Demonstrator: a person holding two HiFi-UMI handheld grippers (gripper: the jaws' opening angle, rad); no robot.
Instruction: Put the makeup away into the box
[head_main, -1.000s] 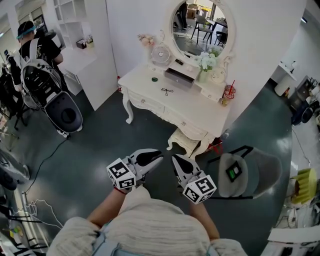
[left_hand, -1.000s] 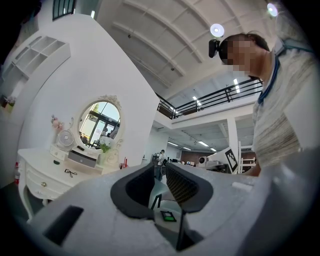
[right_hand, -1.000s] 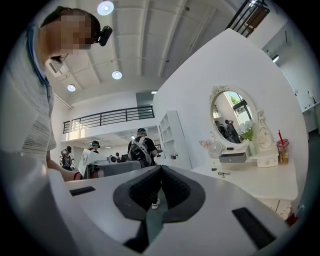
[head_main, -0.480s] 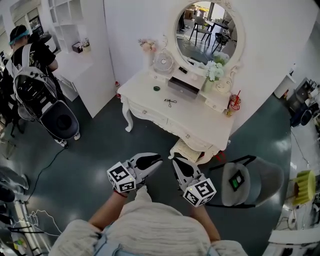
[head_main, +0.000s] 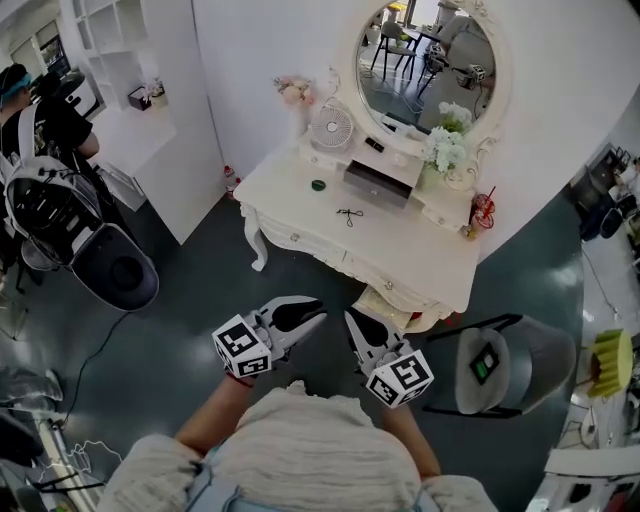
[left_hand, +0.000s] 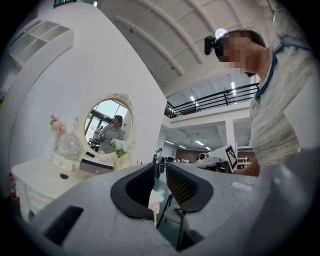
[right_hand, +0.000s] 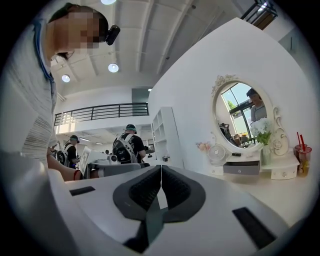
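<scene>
Both tools were held well short of the bench (head_main: 400, 245): left tool (head_main: 316, 312) slightly spread, empty; right tool (head_main: 352, 322) pressed together, empty. Small dark pot (head_main: 318, 185) and black looped item (head_main: 350, 213) lay mid-bench, grey box (head_main: 378, 186) at the bench's back. Likely risks: stool (head_main: 395, 303) under the bench blocking the reach, the pot skidding from a pinch, the cup (head_main: 483, 210) at the bench's right end being tipped.

- Dressing table (head_main: 400, 240): smooth white painted finish with a soft sheen.
- Oval mirror (head_main: 425, 60): glossy glass in a white moulded frame.
- Floor (head_main: 190, 290): dark grey-green, smooth, with a faint shine.
- Left gripper (head_main: 320, 314) and right gripper (head_main: 352, 322): matt pale grey plastic shells.
- Pads (left_hand: 182, 186): dark, finely ribbed, rubbery-looking.
- Person's top (head_main: 310, 455): pale cloth with a ribbed weave.
- Chair (head_main: 520, 365): matt grey seat on a thin black frame that looks like metal.
</scene>
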